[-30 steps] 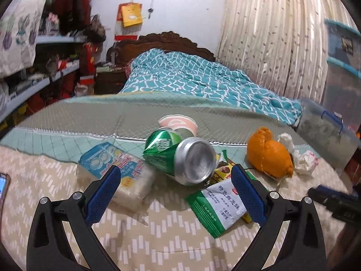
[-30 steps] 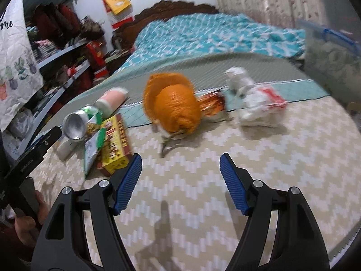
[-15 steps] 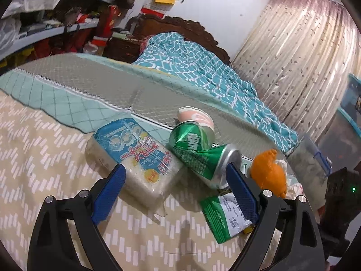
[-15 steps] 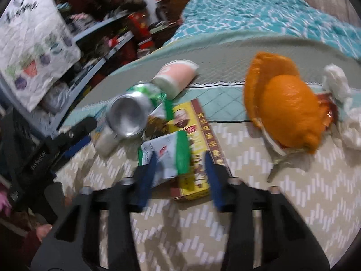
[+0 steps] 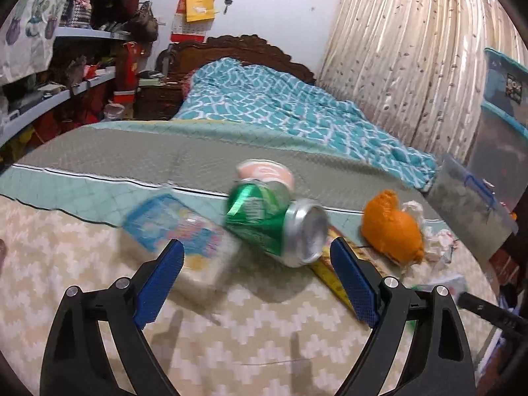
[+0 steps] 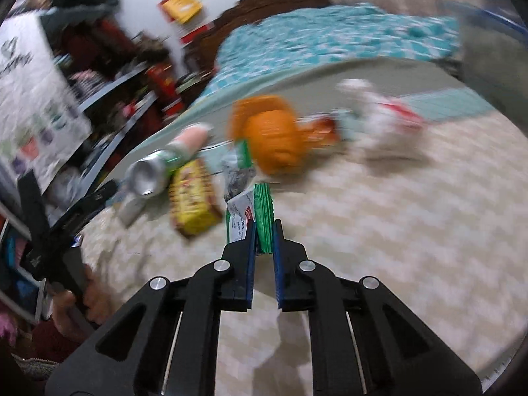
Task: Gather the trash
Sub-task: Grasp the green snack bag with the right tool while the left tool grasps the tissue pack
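Right wrist view shows the right gripper point(image 6: 264, 236) jaws pinching a flat green-and-white foil sachet point(image 6: 254, 213) above the bed's near edge; the left gripper point(image 5: 255, 272) jaws gape empty, leaving the crushed green aluminium can point(image 5: 275, 226), orange peel point(image 5: 391, 231) and other litter uncollected.

Both fisheye views are dim and indoor-lit, with dark curved corners. The right wrist view is heavily motion-blurred; the left view's centre smears slightly.

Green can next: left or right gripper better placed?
Left. The left gripper is open, its fingers framing the green can just ahead. The right gripper is shut on the green-and-white wrapper, so it is occupied.
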Demonstrator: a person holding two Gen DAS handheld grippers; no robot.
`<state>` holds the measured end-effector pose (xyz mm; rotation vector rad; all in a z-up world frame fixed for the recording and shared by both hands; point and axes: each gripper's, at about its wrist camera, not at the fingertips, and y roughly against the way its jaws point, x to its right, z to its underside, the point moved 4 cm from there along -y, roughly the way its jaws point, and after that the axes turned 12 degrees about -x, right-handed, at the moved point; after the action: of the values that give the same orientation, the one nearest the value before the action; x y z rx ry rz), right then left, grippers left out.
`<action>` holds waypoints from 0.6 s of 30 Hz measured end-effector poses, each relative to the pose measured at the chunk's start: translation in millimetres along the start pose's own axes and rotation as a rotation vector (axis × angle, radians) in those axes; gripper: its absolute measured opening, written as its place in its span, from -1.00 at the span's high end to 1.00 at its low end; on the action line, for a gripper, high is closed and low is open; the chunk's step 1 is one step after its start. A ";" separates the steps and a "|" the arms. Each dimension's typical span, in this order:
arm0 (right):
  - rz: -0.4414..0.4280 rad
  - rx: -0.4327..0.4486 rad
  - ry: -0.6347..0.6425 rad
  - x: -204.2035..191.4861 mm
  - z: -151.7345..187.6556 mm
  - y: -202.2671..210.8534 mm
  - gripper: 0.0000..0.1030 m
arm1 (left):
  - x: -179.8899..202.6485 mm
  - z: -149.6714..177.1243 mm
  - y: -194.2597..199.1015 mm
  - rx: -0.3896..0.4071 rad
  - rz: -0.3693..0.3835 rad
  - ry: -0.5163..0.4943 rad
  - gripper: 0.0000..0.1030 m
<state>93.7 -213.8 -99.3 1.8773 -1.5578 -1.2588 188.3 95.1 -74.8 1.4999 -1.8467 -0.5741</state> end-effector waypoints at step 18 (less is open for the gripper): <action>-0.034 -0.061 -0.118 36.8 18.1 -17.6 0.76 | -97.8 -48.4 -72.2 -0.343 0.072 0.518 -0.80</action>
<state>88.0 -238.2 -136.3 1.8292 -1.5334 -1.4392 282.4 176.3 -115.6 1.2050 -1.3201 -0.3944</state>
